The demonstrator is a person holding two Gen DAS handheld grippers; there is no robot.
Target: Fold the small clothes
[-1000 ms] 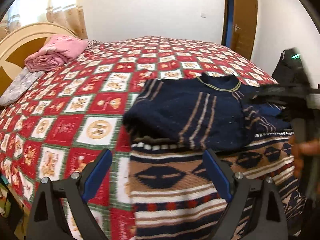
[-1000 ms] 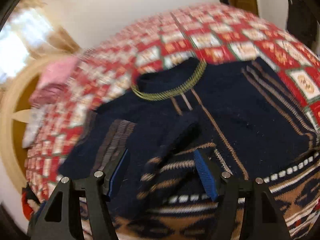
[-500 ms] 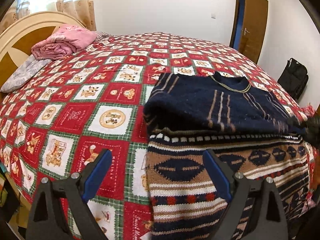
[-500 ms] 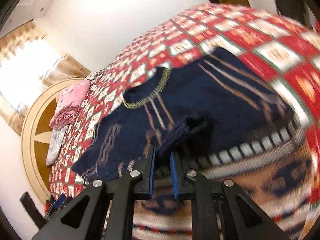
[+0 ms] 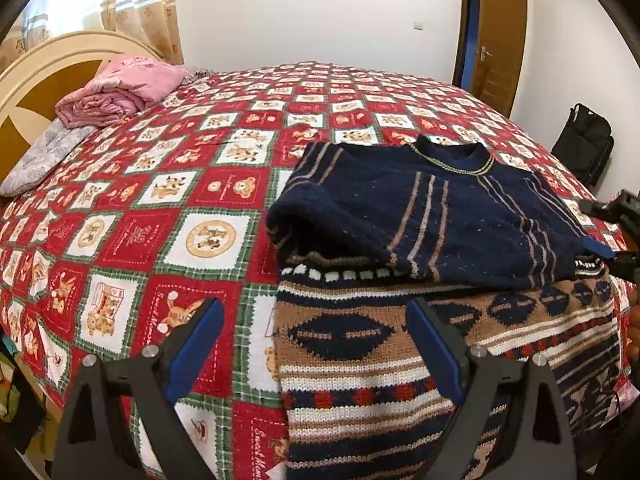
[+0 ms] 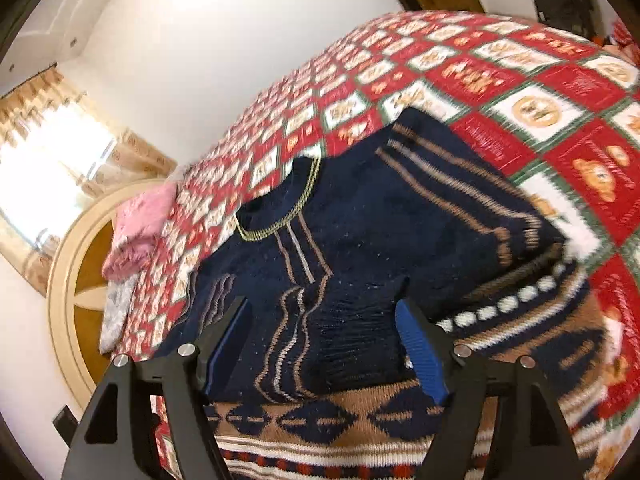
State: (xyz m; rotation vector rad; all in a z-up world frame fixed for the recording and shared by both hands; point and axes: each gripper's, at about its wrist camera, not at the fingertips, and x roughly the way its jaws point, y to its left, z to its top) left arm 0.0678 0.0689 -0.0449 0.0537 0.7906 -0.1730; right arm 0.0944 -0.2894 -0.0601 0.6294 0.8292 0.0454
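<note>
- Sweater [image 5: 420,220] lies on the bedspread [image 5: 160,200] near the bed's close edge, collar [image 5: 452,160] away from me, patterned hem part [image 5: 400,352] toward me; the navy top half sits doubled over the patterned lower body.
- My left gripper [image 5: 312,344] hangs above the near-left hem area, jaws wide apart, gripping nothing.
- My right gripper [image 6: 324,340] is over the sweater's right side, jaws spread, a bunched cuff or sleeve end [image 6: 352,320] lying between them but not pinched (right view is motion-blurred, so contact is hard to call).
- In the left view my right gripper's tip [image 5: 616,236] shows at the frame edge beside the navy fold.
- Step in hand, my read: sleeve is tucked in, now tidy it and set up the next fold.
- To do it well: flatten that sleeve lump first, else the fold comes out thick and crooked.
- Pinch both layers at the fold edge, not only the top knit (loose knit stretches and slips).
- Both grippers should take matching corners level, lift low, and carry over together so edges line up.
- Risk: dragging the whole sweater across the bedspread instead of folding it.
- Pink bedding [image 5: 116,92] by the headboard is well apart, no concern.
</note>
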